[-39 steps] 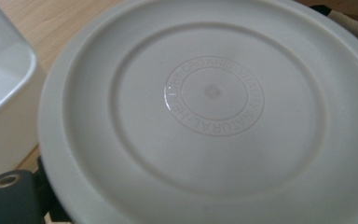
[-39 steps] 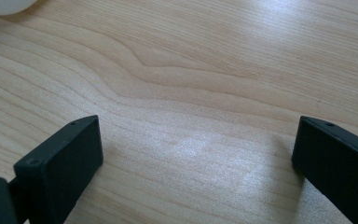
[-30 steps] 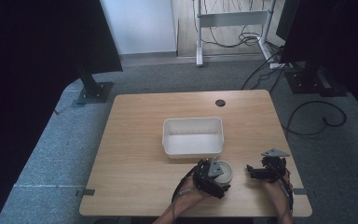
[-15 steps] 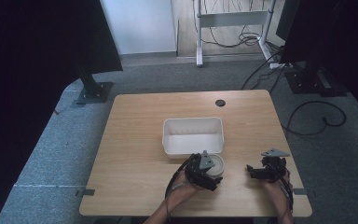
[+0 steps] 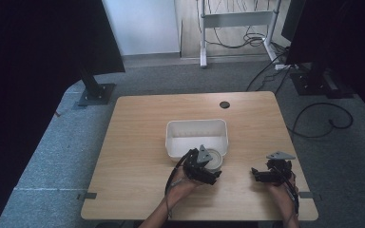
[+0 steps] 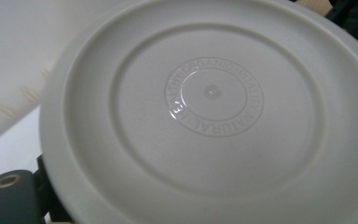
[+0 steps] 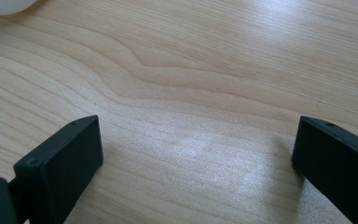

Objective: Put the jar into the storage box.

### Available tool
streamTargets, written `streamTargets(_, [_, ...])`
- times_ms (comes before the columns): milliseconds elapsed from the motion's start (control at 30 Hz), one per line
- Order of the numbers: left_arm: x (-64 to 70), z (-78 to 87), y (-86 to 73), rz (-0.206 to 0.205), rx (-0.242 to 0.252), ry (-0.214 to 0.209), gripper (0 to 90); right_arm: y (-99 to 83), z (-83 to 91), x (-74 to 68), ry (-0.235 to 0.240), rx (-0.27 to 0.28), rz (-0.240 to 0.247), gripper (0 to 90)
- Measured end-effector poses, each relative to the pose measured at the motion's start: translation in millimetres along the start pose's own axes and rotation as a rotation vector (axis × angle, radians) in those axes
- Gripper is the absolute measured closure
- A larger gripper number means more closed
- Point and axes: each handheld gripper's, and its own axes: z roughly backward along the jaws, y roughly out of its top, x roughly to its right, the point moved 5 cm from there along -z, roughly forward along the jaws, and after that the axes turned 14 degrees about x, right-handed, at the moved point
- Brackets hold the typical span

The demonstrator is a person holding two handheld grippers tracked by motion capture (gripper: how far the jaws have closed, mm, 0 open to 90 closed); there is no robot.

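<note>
1. The left hand-held gripper is clamped on a round white lid, holding it at the near wall of the white rectangular bin in the middle of the table.
2. In the left gripper view the lid shows embossed lettering in a ring around its centre.
3. The right hand-held gripper sits with jaws spread wide over bare wood, holding nothing, near the table's front right edge.
</note>
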Motion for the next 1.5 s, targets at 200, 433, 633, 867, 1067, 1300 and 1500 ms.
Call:
streamTargets(200, [-9.2, -0.7, 3.8, 0.000, 0.006, 0.025, 9.7, 0.0, 0.0, 0.0, 0.000, 0.000, 0.000, 1.5])
streamTargets(433, [-16.5, -1.1, 12.9, -0.012, 0.017, 0.046, 9.7, 0.0, 0.0, 0.0, 0.000, 0.000, 0.000, 1.5])
streamTargets(633, [-22.1, -2.6, 16.4, -0.013, 0.017, 0.060, 9.7, 0.0, 0.0, 0.0, 0.000, 0.000, 0.000, 1.5])
streamTargets(867, [-33.4, -7.4, 16.4, -0.001, 0.021, 0.100, 9.7, 0.1, -0.1, 0.1, 0.002, 0.000, 0.002, 1.5])
streamTargets(1067, [-40.3, -12.9, 19.1, 0.005, 0.025, 0.130, 9.7, 0.2, -0.2, 0.1, 0.003, 0.000, 0.002, 1.5])
streamTargets(1300, [-47.6, -19.9, 20.6, 0.011, 0.027, 0.164, 9.7, 0.2, -0.3, 0.1, 0.003, 0.000, 0.002, 1.5])
streamTargets(1500, [-58.0, -26.8, 19.6, 0.033, 0.026, 0.213, 9.7, 0.3, -0.4, 0.2, 0.004, 0.000, 0.004, 1.5])
